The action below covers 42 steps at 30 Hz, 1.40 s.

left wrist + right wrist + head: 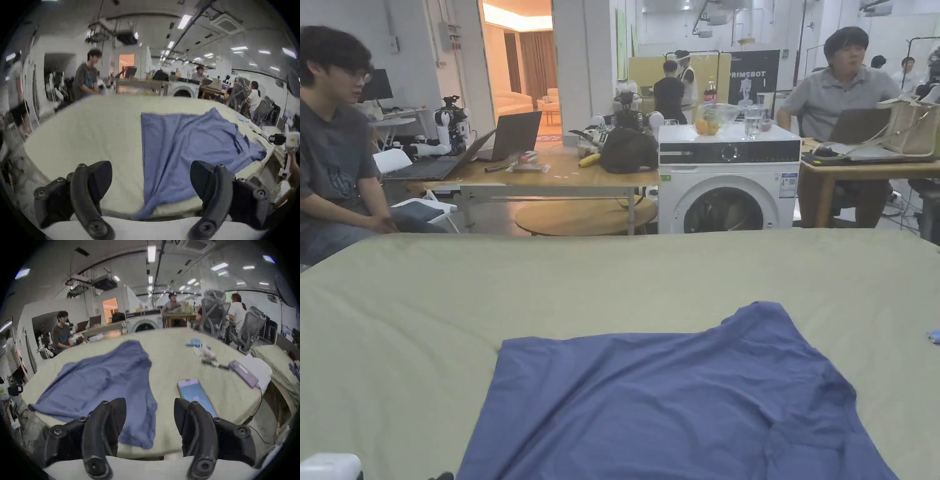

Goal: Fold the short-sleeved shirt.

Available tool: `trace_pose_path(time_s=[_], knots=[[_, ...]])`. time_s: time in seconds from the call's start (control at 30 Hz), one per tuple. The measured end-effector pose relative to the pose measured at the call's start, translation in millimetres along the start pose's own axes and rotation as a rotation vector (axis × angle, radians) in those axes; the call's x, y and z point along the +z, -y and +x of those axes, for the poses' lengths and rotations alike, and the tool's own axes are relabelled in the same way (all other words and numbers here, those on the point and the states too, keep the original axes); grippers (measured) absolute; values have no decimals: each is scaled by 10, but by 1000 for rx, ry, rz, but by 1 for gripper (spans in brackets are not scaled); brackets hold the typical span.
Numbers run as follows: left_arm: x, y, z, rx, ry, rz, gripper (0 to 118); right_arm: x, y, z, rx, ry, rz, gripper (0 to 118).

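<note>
A: Two tongs logged. Left tongs [151,177] released, jaws wide apart, nothing between them. Right tongs [150,410] likewise released.

B: Shirt?

A: Blue shirt [675,400] lies spread on the cloth-covered counter [412,312], hem draped over the near edge. Phone [194,394] lies just beside it.

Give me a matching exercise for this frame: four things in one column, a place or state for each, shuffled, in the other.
1. shirt
2. left gripper
3. phone
4. washer

a. open, holding nothing
b. behind the bed
c. spread on the bed, near edge overhanging
d. on the bed, beside the shirt

Pairs: 1-c, 2-a, 3-d, 4-b
</note>
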<state>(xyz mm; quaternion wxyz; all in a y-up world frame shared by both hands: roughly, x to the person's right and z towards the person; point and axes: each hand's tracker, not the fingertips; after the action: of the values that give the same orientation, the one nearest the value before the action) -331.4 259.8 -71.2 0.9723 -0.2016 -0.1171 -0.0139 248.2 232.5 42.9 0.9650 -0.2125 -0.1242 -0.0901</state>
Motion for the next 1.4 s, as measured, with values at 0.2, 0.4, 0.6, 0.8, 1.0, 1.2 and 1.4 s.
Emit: trace_pose_path(time_s=[0.2,0.4,0.6,0.8,1.0,1.2,1.4], knots=[[81,-412,470,-28,107,217,97,-27,-311,-577,38,-143,134,63],[-12,-482,719,16,148,216,0,-179,-279,-1088,161,-174,143,0],[44,-464,618,61,164,190,0,-264,-179,-1285,205,-204,111,0],[57,-118,-81,87,94,17,72,-177,-135,-1215,217,-255,80,0],[-211,500,-318,102,57,-230,72,-103,-70,-1075,160,-283,21,0],[-617,805,-152,36,90,-398,61,-3,-97,-905,162,-218,14,0],[-694,826,11,-7,70,-408,3,106,-61,-574,143,-132,-8,0]])
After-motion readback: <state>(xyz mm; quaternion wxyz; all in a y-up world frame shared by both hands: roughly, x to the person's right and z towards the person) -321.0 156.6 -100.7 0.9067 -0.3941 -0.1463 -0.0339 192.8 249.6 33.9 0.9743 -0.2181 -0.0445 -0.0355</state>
